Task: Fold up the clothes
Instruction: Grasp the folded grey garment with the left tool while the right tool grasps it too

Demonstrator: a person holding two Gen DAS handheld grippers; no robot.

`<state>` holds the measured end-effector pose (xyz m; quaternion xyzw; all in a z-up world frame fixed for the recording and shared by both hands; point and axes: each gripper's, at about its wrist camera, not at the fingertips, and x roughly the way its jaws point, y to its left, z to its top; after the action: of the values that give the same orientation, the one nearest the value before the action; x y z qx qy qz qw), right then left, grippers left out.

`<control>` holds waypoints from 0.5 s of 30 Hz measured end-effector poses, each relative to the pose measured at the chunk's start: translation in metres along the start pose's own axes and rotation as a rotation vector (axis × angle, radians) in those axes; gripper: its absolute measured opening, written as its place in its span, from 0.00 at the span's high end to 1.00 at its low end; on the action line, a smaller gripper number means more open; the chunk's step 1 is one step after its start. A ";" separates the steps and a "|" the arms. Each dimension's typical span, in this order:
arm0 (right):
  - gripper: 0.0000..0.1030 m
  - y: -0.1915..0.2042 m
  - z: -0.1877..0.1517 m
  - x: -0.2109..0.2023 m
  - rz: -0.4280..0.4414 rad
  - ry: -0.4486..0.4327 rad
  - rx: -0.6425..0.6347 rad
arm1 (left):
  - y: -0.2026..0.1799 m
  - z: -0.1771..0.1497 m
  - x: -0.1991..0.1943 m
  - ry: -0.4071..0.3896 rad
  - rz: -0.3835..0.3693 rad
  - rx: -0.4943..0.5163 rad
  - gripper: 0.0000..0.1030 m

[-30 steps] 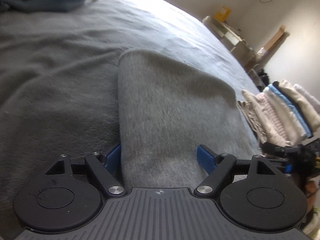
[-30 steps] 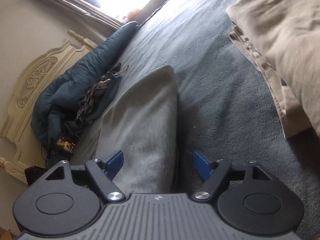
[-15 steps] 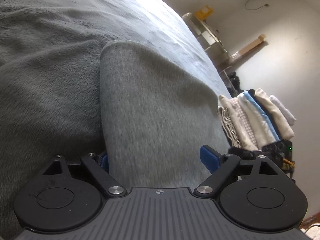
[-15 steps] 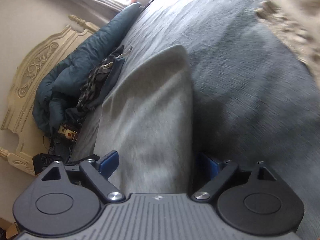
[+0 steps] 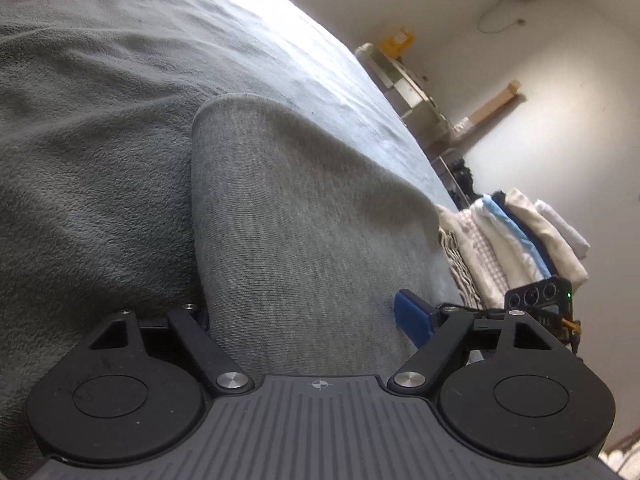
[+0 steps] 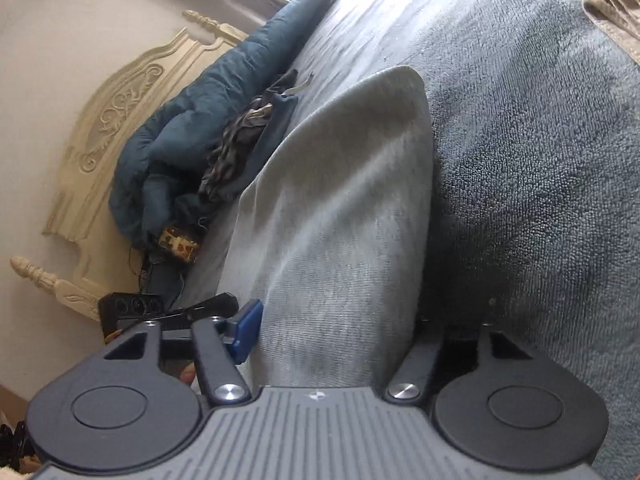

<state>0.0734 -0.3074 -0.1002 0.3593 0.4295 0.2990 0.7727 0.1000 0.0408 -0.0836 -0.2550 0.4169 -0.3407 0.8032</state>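
A folded grey garment (image 5: 300, 220) lies on the grey bed blanket (image 5: 100, 128). My left gripper (image 5: 308, 316) stands open across one end of it. Its blue right fingertip (image 5: 412, 316) rests on top of the cloth, and the left one is tucked out of sight at the garment's edge. At the opposite end, my right gripper (image 6: 340, 332) is open over the same garment (image 6: 344, 208). Its blue left fingertip (image 6: 246, 330) shows, while the right one is lost in shadow under the cloth's edge. Each gripper appears in the other's view.
A stack of folded clothes (image 5: 520, 240) stands beyond the garment in the left wrist view. A dark blue duvet (image 6: 192, 128) with patterned clothes (image 6: 236, 136) lies against the carved headboard (image 6: 120, 100). A tan garment (image 6: 616, 12) sits at the top right edge.
Both grippers have pushed further in along the garment's ends and tilted. One fingertip of each has gone out of sight at the cloth's edge. The tan clothes have slid almost out of the right view.
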 end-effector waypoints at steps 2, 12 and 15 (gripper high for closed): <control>0.43 0.007 0.002 0.003 -0.020 -0.011 -0.016 | -0.003 0.001 -0.002 -0.008 0.009 -0.004 0.23; 0.57 0.055 -0.016 -0.024 -0.089 -0.099 -0.168 | -0.032 -0.003 -0.022 -0.035 0.011 -0.011 0.35; 0.57 0.067 -0.020 -0.039 -0.092 -0.118 -0.196 | -0.047 -0.005 -0.030 -0.035 -0.014 -0.011 0.35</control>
<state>0.0279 -0.2941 -0.0355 0.2790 0.3679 0.2824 0.8409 0.0672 0.0336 -0.0390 -0.2681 0.4031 -0.3395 0.8065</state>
